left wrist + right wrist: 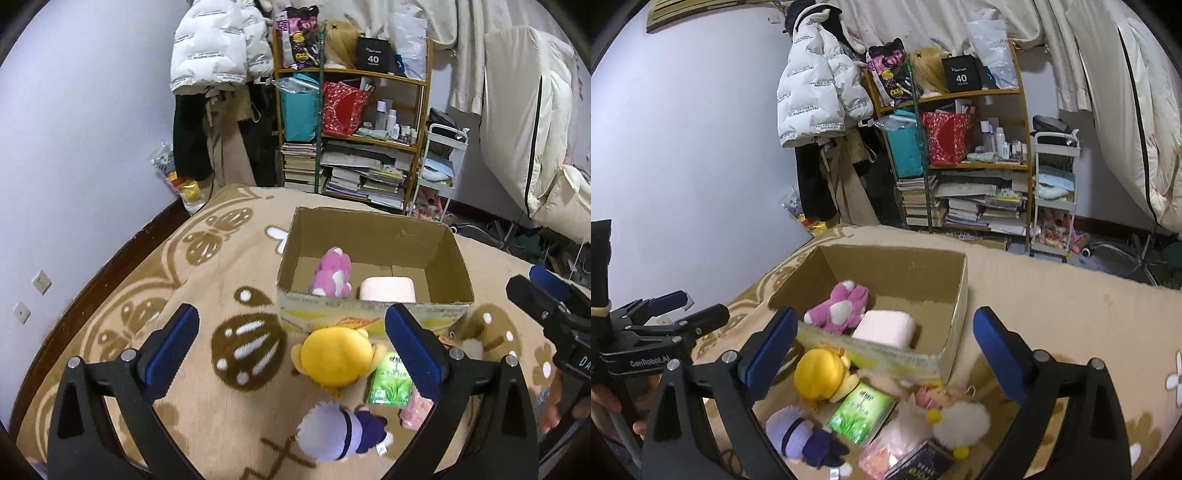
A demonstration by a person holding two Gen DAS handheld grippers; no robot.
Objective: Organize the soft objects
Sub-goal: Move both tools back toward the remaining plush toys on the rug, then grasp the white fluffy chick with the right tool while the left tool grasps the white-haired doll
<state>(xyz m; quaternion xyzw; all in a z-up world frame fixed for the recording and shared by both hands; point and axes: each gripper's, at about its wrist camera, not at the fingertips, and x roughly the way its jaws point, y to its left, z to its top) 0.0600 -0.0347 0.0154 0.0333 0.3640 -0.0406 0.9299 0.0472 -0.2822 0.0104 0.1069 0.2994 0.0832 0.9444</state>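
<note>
A pink plush toy [331, 272] and a pale pink soft block [388, 289] lie side by side inside the open cardboard box [373, 229] on the patterned beige blanket [155, 295]. Just in front of the box lie a yellow-headed doll [336, 356], a green packet [389, 384] and a purple doll [340, 432]. The left gripper [291, 347] and the right gripper [884, 354] both stand wide open and hold nothing.
</note>
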